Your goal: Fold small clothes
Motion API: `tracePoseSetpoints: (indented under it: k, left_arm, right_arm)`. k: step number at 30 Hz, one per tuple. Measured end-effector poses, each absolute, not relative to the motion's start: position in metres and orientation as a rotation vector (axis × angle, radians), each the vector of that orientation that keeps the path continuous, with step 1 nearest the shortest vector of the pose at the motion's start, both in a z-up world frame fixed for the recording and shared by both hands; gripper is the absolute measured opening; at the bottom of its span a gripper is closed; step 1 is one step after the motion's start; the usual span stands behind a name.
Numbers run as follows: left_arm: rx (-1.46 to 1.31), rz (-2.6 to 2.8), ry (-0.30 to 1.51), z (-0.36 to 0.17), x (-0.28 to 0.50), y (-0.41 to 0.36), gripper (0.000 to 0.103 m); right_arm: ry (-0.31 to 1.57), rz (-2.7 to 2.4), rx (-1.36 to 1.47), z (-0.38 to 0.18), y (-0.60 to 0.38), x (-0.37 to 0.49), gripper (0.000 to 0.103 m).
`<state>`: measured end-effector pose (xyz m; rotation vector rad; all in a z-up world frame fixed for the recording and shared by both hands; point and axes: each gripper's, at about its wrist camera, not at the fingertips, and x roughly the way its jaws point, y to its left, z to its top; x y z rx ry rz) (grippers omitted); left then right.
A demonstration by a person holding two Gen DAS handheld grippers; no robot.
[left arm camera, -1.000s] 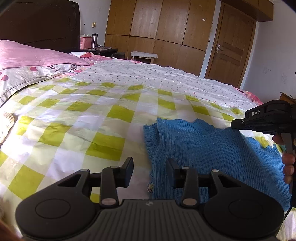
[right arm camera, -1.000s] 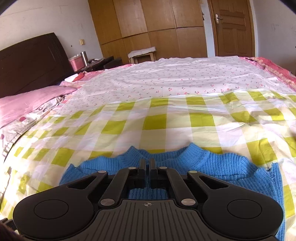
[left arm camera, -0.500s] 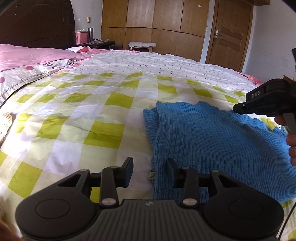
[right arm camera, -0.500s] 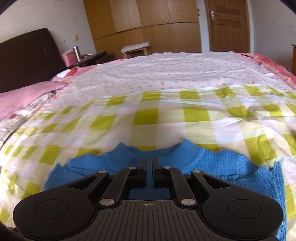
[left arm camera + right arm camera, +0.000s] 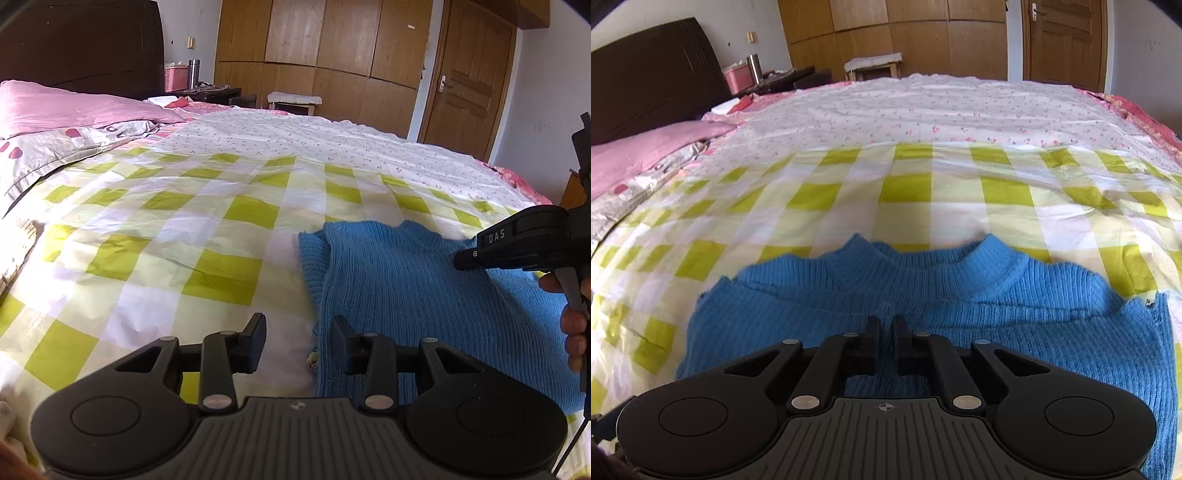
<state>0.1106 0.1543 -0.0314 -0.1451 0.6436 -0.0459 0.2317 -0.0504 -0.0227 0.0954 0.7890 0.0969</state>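
A small blue knit sweater [image 5: 406,291] lies folded on the checked bed cover, its neckline toward the far side [image 5: 945,266]. My left gripper [image 5: 298,343] is open and empty, low over the sweater's left edge. My right gripper [image 5: 885,341] has its fingers a small gap apart, over the top layer of the sweater; nothing shows pinched between them. The right gripper's body also shows in the left wrist view [image 5: 517,243], over the sweater's far right part.
The green and white checked cover [image 5: 184,236] spreads left and ahead. A floral sheet [image 5: 923,114] lies beyond it. Pink pillows [image 5: 66,110] sit at the far left by the dark headboard. Wardrobes and a door stand behind.
My right gripper's fingers have parted from shut to a small gap and it has drawn back, so more of the sweater shows. My left gripper stays open by the left edge.
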Motion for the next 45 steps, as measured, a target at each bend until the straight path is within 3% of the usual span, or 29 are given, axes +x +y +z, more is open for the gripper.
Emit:
tracePoseSetpoints:
  k: [7,11,13,24,35,36,38,45]
  left_arm:
    - [-0.148,-0.059,0.583,-0.024,0.105,0.152,0.045]
    - [-0.088,-0.017,0.68,-0.041,0.116,0.147,0.045]
    - [-0.09,-0.014,0.699,-0.044,0.117,0.149,0.046]
    - [-0.077,-0.005,0.707,-0.04,0.113,0.149,0.046]
    - [-0.089,-0.038,0.731,-0.044,0.113,0.146,0.045]
    - [-0.085,-0.037,0.73,-0.044,0.113,0.145,0.046]
    - [-0.074,-0.034,0.727,-0.044,0.111,0.143,0.046]
    - [-0.05,-0.033,0.723,-0.042,0.107,0.139,0.045]
  right_arm:
    - [0.648,0.106,0.155,0.001,-0.051,0.228,0.006]
    - [0.752,0.085,0.136,-0.028,-0.043,0.249,0.006]
    - [0.802,0.083,0.102,-0.042,-0.039,0.253,0.009]
    - [0.638,0.132,0.051,-0.004,-0.039,0.196,0.03]
    - [0.706,-0.119,0.051,-0.031,-0.133,0.142,0.03]
    - [0.721,-0.138,0.075,-0.037,-0.145,0.143,0.023]
    - [0.722,-0.164,0.146,-0.039,-0.164,0.14,0.023]
    - [0.67,-0.163,0.134,-0.024,-0.16,0.126,0.025]
